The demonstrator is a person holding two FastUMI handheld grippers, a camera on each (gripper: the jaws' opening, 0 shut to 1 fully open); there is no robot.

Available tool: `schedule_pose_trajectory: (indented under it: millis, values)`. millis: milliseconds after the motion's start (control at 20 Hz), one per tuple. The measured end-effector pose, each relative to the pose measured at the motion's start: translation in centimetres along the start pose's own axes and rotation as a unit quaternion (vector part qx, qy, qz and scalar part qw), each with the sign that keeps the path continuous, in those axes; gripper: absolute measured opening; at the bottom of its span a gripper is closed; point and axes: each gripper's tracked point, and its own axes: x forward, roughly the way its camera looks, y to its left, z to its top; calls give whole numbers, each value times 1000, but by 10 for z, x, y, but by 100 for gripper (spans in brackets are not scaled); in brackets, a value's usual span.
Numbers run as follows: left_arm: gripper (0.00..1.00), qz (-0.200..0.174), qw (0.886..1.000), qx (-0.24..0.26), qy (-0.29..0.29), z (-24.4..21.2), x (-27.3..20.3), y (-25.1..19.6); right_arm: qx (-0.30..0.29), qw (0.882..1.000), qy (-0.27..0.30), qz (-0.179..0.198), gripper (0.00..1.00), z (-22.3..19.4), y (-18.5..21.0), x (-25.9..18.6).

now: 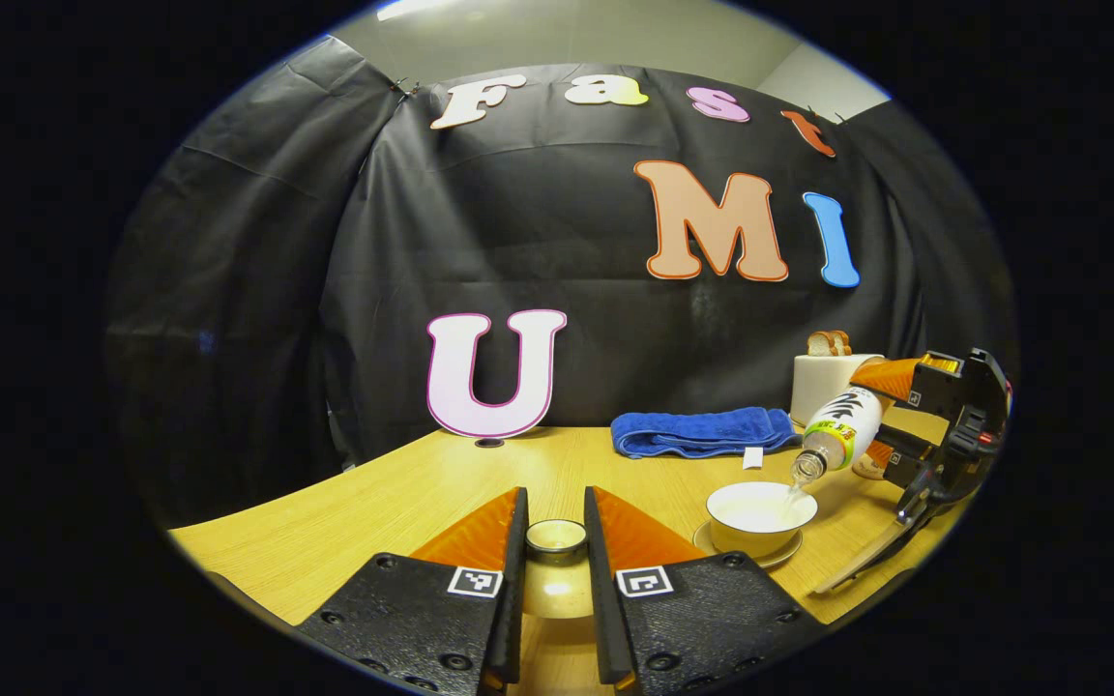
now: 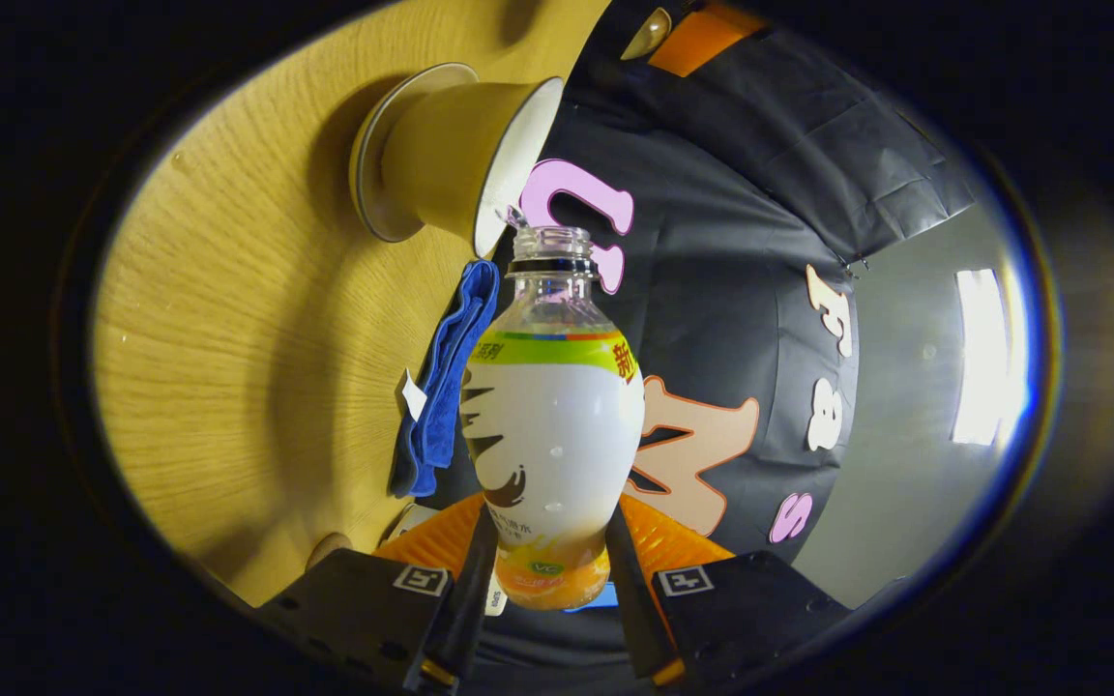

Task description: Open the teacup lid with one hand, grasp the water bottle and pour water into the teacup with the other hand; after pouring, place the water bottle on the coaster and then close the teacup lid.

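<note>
Now the clear plastic water bottle (image 1: 842,428) with a white label lies tipped, its long axis slanting neck-down, its mouth just above the rim of the pale round teacup (image 1: 760,517) on its saucer. The right gripper (image 2: 545,565) clamps the bottle's base; the left gripper (image 1: 555,541) pinches the teacup's knobbed lid (image 1: 555,570) aside, above the wooden table (image 1: 344,522).

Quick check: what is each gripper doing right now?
Left gripper: closed on the teacup lid, held off the teacup.
Right gripper: closed on the water bottle, tipped mouth-first at the teacup.
</note>
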Motion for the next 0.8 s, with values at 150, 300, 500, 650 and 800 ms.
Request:
schedule_pose_trajectory:
  millis: [150,300,500,650,800]
  values:
    - [28,0,1000,0,0,0,0,0,-12,1000,-5,-17,65,3,-3,-1]
    - [28,0,1000,0,0,0,0,0,-13,1000,-8,-18,66,2,0,-2]
    - [28,0,1000,0,0,0,0,1,-28,999,-9,-23,66,1,-2,0]
    - [28,0,1000,0,0,0,0,0,-39,999,-15,-35,66,1,-2,0]
    - [28,0,1000,0,0,0,0,0,-43,998,-20,-37,64,1,-2,1]
